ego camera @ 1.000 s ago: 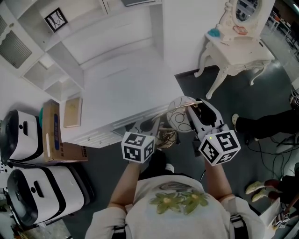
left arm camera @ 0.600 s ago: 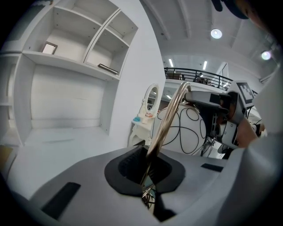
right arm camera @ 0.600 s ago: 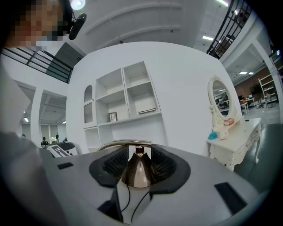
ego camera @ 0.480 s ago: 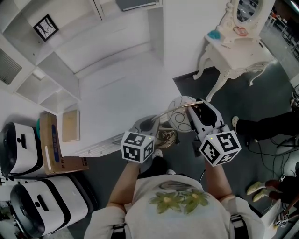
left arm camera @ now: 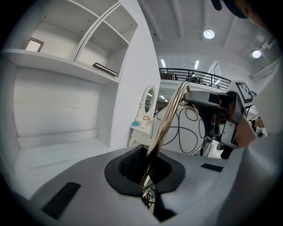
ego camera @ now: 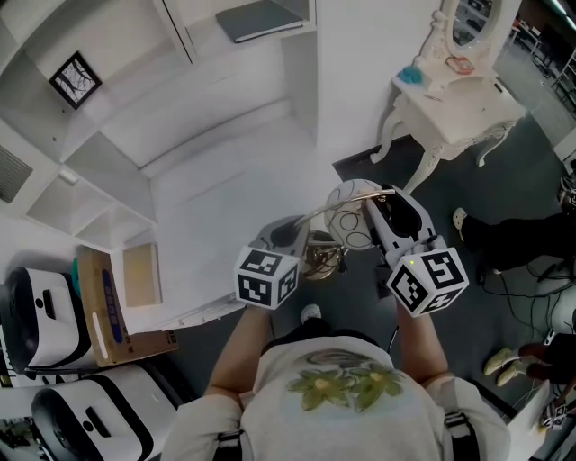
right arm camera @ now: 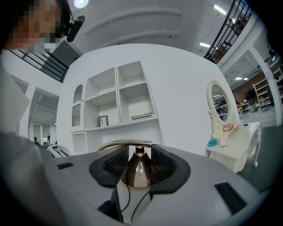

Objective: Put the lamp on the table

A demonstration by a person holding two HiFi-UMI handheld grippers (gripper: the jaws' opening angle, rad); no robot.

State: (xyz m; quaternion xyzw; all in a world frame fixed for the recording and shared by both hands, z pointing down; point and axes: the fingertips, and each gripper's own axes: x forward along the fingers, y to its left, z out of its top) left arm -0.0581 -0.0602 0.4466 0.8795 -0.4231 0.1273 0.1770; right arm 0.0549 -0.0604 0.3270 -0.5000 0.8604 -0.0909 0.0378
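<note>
As the left gripper (ego camera: 293, 236) pinches shut on the stem (left arm camera: 166, 123) of the lamp (ego camera: 347, 220), the right gripper (ego camera: 374, 203), jaws wide, clasps its brass cap (right arm camera: 139, 170), both just beside the desk (ego camera: 225, 194).

Head view steeply down; other two close, sharing lamp (ego camera: 346, 216).

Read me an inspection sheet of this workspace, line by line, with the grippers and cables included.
Surface: white desk below the shelves; lamp not on it.
Job's things: lamp, held in the air by both hand-held grippers.
Clutter: cardboard box and white cases on the floor at left.
Grippers: left hand-held gripper shut on the lamp's metal stem; right hand-held gripper shut on its brass cap.
Cables: thin black cables on the floor at right.
Surroundings: picture frame on a shelf; dressing table with mirror.
</note>
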